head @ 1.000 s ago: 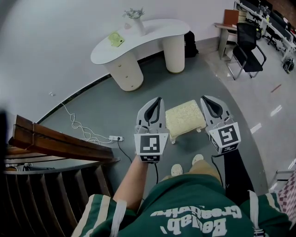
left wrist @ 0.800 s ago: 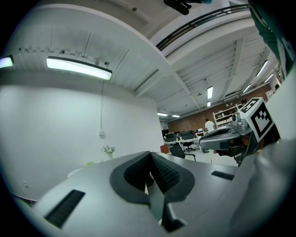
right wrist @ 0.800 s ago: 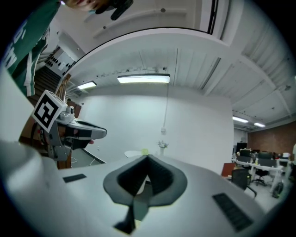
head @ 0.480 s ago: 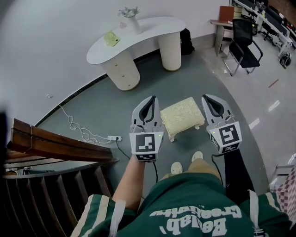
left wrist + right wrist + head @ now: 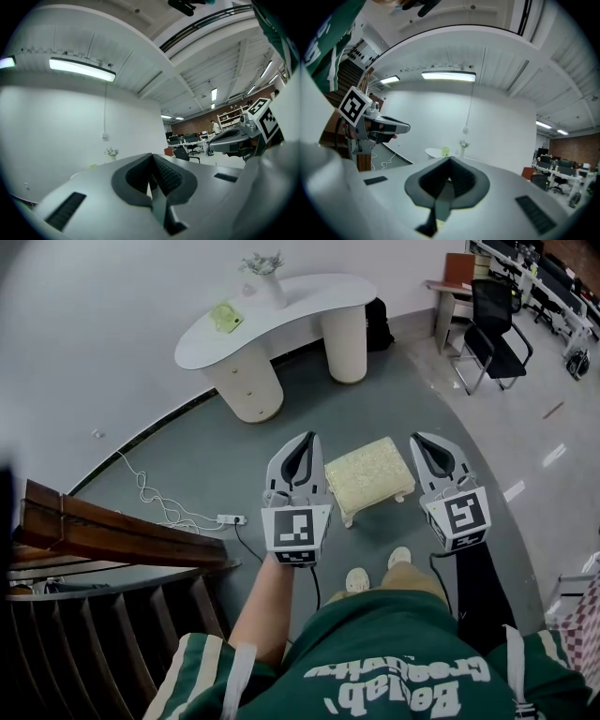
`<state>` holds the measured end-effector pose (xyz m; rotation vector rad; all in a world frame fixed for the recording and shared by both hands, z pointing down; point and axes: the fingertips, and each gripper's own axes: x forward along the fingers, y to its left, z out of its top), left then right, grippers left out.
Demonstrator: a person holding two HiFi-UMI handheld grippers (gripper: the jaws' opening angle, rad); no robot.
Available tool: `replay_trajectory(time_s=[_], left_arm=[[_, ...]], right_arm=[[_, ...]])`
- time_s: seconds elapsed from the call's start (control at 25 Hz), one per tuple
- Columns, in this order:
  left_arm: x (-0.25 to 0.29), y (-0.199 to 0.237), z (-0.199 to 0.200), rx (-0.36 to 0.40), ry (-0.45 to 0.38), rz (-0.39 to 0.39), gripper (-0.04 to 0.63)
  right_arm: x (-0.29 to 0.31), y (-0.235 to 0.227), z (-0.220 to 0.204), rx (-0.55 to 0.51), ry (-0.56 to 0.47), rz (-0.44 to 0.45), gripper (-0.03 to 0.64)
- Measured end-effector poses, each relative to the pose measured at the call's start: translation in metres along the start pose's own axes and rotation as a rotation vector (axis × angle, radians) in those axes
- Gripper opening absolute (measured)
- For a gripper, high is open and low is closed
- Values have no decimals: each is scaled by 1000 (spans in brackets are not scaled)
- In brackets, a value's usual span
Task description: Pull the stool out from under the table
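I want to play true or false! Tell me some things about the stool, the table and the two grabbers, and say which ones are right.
1. The stool is tucked under the table. False: it stands on the open floor, clear of the table.
2. The left gripper has its jaws shut with nothing in them. True.
3. The right gripper is holding the stool. False: its jaws are shut on nothing.
4. A vase of flowers stands on the table. True.
5. The office chair by the desk is red. False: it is black.
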<state>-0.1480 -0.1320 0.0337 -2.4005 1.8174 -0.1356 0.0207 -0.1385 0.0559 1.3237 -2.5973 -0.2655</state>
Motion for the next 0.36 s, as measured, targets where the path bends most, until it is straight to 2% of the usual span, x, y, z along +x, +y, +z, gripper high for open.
replay_trajectory(time_s=[0.36], left_arm=[[-3, 6, -3, -2, 1, -3, 5]], right_arm=[[5, 7, -1, 2, 2, 6, 3]])
